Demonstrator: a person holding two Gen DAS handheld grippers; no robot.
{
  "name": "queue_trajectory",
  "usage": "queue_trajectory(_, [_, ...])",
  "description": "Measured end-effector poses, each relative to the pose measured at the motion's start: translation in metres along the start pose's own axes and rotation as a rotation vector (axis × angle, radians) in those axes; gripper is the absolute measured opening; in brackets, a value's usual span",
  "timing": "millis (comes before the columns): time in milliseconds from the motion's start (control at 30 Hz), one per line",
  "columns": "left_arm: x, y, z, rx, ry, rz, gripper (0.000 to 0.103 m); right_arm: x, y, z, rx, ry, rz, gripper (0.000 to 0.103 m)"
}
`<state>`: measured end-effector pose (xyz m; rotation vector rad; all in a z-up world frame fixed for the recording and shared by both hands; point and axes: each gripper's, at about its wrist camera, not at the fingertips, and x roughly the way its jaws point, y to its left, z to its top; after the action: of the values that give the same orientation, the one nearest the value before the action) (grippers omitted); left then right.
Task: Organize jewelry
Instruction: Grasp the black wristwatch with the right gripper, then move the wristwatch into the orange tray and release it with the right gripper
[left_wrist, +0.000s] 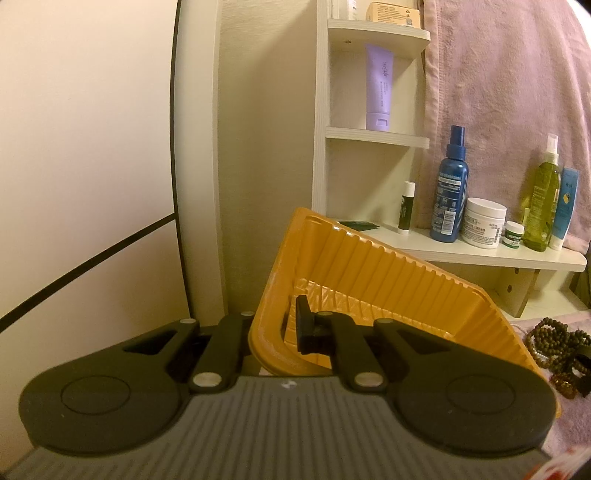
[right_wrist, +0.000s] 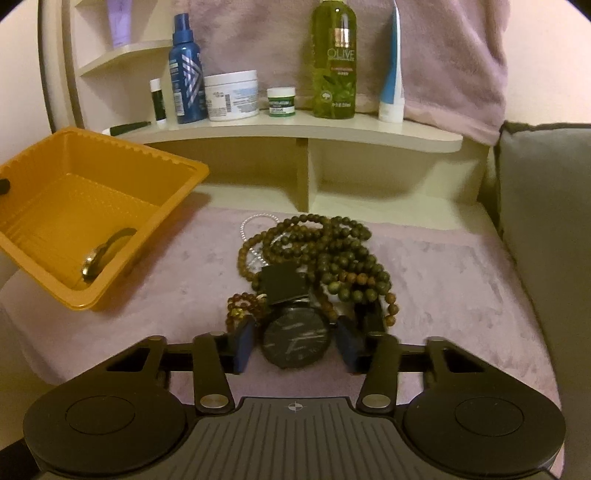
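The left hand-held gripper (left_wrist: 284, 328) is closed on the rim of the orange plastic tray (left_wrist: 373, 280), one finger inside the wall and one outside, and holds the tray tilted with its open side toward the jewelry. In the right wrist view the tray (right_wrist: 110, 177) hangs at the left, its low corner just above or touching the pink plush cloth (right_wrist: 461, 280); which, I cannot tell. It holds one thing: a dark bangle with a gold-toned piece (right_wrist: 101, 254), slid down against the lower wall. The rest of the tray floor is bare.

The right hand-held gripper (right_wrist: 295, 345) is wide open, and its blue-padded fingers (right_wrist: 242, 345) straddle the black wristwatch (right_wrist: 296, 341), one on each side of the round case, neither clearly touching it. The watch lies face up at the near edge of the heap, its strap running back under a black square tag (right_wrist: 282, 282).

Behind it the wooden bead strands (right_wrist: 325, 251) lie tangled in loops, with a smaller amber bead bracelet (right_wrist: 242, 306) at the left and a thin pale chain (right_wrist: 255, 225) at the far side.

The watch case looks stiff and fairly dense, smooth at the edge, so a squeeze across the case should hold better than one on the limp strap. The beads are likely light but loose and trailing; since the strands lie over the strap, lifting the watch may drag them along. The thin chain seems the most delicate piece and the hardest to pinch off the soft cloth.
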<state>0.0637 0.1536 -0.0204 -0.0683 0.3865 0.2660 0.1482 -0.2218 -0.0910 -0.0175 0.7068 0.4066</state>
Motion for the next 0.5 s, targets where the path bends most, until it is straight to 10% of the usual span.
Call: queue_trajectory(500, [-0.002, 0.001, 0.0, 0.007, -0.008, -0.012, 0.008, -0.025, 0.022, 0.043, 0.157, -0.006, -0.014, 0.044])
